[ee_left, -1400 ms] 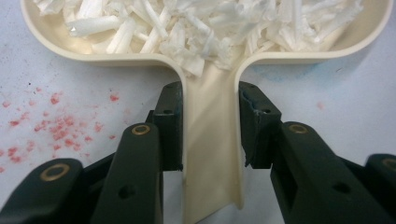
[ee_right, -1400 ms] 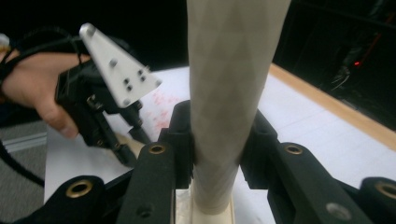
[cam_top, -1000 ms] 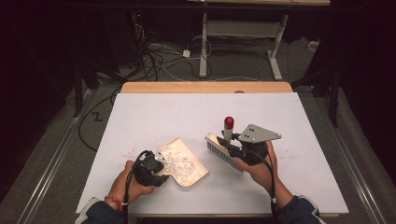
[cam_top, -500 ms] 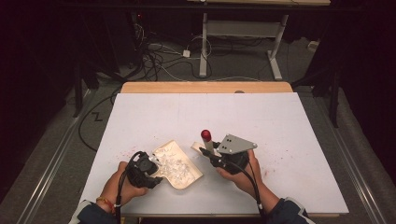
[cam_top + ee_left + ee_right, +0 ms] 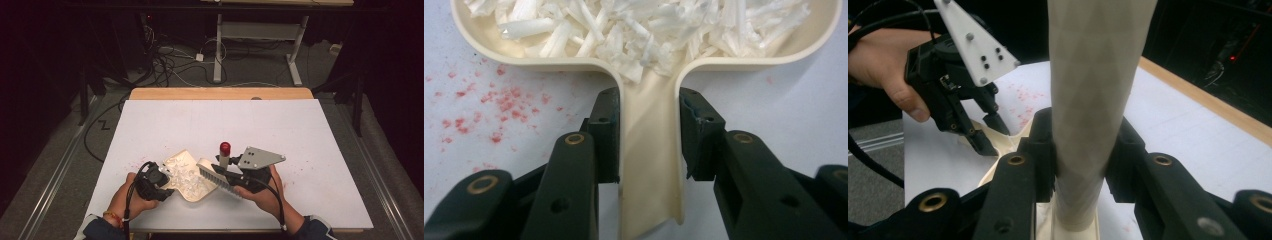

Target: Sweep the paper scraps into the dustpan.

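White table sheet (image 5: 150, 125) over a wooden top; pink specks (image 5: 484, 110) scattered on the sheet beside the work. Cream dustpan (image 5: 192, 187) flat on the sheet near the front edge, left of centre: shallow rounded tray with a raised rim, narrow trough-shaped handle toward the person's left. Heaped inside, white shredded scraps (image 5: 639, 30), thin curled strips piled to the rim. Cream hand brush (image 5: 220, 179) just right of the pan, bristle row tilted down at the pan's open edge, touching or nearly so; handle (image 5: 1093, 100) a pale faceted shaft, red cap (image 5: 225, 148) at its upper end, standing roughly upright. Left gripper (image 5: 649, 135) low and level on the sheet, jaws clamped on either side of the pan's handle, pads pressed flat against its walls. Right gripper (image 5: 1080, 150) tipped so the brush handle rises between its jaws, closed firmly around the shaft; grey three-cornered plate on top. Left hand (image 5: 132, 197) wrapped round its gripper body from the front edge; right hand (image 5: 265, 192) likewise, forearm angled in from the lower right.
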A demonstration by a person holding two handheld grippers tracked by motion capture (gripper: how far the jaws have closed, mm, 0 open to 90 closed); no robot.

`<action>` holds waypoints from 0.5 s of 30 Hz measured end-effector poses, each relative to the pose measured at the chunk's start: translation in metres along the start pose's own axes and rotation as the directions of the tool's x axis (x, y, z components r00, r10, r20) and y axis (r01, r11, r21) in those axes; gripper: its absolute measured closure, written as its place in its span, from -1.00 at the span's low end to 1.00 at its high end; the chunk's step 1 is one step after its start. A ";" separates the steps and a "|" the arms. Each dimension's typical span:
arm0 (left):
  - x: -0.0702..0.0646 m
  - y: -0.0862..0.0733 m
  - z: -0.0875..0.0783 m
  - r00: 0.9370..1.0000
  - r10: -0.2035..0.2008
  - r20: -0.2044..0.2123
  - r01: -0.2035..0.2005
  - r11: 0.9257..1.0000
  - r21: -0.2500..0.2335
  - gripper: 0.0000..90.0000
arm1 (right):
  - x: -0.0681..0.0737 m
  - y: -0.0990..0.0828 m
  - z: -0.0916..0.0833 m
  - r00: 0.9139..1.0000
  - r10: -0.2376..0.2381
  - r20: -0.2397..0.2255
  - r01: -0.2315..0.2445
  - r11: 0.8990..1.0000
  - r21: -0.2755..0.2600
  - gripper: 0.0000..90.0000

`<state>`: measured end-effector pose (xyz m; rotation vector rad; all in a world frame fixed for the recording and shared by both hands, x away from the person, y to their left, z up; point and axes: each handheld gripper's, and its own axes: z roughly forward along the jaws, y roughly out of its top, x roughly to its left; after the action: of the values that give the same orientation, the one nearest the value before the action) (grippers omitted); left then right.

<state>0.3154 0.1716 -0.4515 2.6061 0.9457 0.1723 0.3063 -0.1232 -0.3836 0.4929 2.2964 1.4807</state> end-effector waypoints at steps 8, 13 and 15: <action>0.008 -0.003 -0.002 0.999 -0.047 0.004 0.047 0.998 -0.031 0.40 | -0.028 -0.006 -0.028 0.985 -0.028 0.172 0.019 0.998 0.056 0.57; 0.014 -0.006 -0.002 0.996 -0.082 -0.020 0.081 0.996 -0.046 0.39 | -0.054 -0.013 -0.056 0.975 0.028 0.222 -0.037 0.999 0.037 0.57; 0.015 -0.006 -0.003 0.996 -0.089 -0.023 0.087 0.995 -0.051 0.39 | -0.063 -0.015 -0.068 0.967 0.047 0.249 -0.056 0.998 0.029 0.56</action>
<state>0.3224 0.1864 -0.4516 2.5172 1.0495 0.2034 0.3273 -0.2124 -0.3645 0.7104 2.1311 1.3195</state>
